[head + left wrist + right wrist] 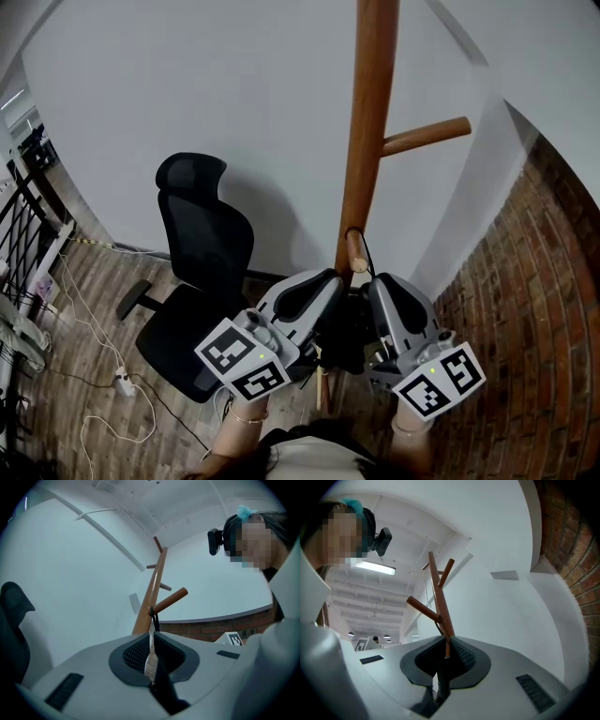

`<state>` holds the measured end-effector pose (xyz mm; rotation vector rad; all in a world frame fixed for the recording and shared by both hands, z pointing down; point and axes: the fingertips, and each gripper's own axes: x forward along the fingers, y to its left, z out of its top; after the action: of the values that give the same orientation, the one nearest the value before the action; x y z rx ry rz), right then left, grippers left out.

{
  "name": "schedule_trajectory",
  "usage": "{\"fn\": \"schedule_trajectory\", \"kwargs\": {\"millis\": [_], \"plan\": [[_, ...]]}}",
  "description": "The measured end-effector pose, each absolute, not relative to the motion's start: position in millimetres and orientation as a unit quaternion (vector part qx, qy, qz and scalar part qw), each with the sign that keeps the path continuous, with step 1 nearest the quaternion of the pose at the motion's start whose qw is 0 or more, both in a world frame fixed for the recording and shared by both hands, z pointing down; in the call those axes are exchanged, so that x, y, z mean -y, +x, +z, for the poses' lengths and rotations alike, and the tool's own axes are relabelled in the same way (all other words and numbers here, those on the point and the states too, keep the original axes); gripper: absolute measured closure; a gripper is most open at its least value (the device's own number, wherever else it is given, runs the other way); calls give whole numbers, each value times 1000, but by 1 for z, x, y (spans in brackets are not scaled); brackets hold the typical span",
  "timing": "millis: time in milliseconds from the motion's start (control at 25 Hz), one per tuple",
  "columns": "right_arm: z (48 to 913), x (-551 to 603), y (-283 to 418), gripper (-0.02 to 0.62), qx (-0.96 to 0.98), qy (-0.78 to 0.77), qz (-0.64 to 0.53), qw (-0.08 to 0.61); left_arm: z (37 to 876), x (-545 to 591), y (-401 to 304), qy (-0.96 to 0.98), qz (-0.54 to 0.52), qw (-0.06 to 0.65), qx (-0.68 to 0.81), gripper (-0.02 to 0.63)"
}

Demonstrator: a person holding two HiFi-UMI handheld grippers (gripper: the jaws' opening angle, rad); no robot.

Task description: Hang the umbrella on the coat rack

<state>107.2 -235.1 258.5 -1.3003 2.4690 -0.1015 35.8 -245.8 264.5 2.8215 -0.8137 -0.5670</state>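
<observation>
While strap loop (154, 620) is hanging over lower peg (169, 599) of coat rack (367, 122), umbrella (343, 336) is sitting lower centre. Left tool (152, 645) and right tool (446, 647) are both clamping it. Probably light, stiff shaft, floppy strap: gripping near handle seems best.

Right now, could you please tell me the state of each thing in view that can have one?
umbrella strap: looped over the lower peg.
umbrella: closed up, held between both grippers just below that peg.
left hand-held gripper: shut on the umbrella.
right hand-held gripper: shut on the umbrella.
coat rack: upright, its other pegs bare.
office chair: upright, nobody in it.
</observation>
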Motion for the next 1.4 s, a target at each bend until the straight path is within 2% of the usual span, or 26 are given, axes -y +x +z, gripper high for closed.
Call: {"fn": "schedule_trajectory", "kwargs": {"millis": [1400], "plan": [[269, 147, 63, 558, -820, -545, -8, 173, 289, 167, -30, 947, -148, 46, 281, 586]]}}
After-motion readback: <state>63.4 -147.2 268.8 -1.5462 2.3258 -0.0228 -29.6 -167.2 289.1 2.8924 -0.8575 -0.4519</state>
